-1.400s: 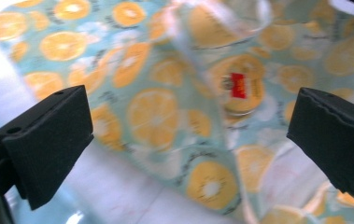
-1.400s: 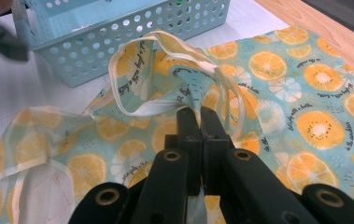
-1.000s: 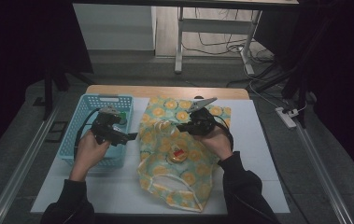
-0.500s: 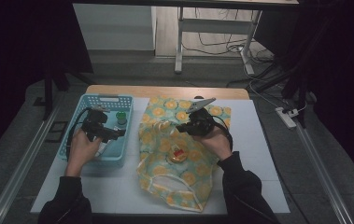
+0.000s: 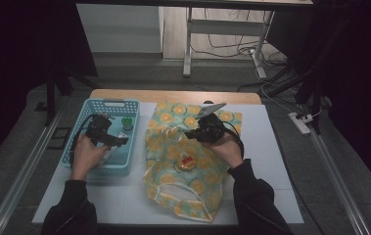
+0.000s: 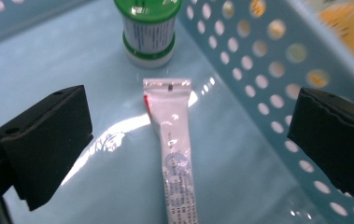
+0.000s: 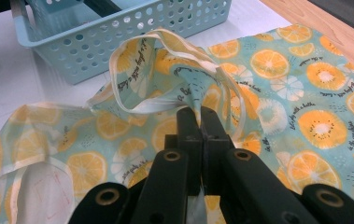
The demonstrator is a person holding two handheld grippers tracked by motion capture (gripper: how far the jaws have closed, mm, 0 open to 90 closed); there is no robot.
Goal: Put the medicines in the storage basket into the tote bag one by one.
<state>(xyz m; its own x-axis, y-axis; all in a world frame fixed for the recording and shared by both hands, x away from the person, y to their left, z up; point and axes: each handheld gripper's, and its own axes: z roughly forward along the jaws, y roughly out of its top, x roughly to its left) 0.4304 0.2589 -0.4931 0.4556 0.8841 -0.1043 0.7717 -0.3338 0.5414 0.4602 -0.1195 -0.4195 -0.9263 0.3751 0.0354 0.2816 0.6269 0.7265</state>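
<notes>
Sachet (image 6: 177, 154) lies flat on the floor of the blue basket (image 6: 277, 84), right between the spread jaws of the left gripper (image 6: 188, 144). Its long side runs from 6 o'clock up to 12 o'clock, where a green-capped bottle (image 6: 149, 28) stands. The left hand is nearer. The high view shows the right gripper (image 5: 203, 131) pressed together, pinching the fruit-print bag (image 5: 197, 171); the left gripper view shows the sachet up close.

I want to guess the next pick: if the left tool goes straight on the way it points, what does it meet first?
Probably the white tube lying on the basket floor between the open jaws of the left tool; the green-capped bottle stands just beyond it. Depth is uncertain.
</notes>
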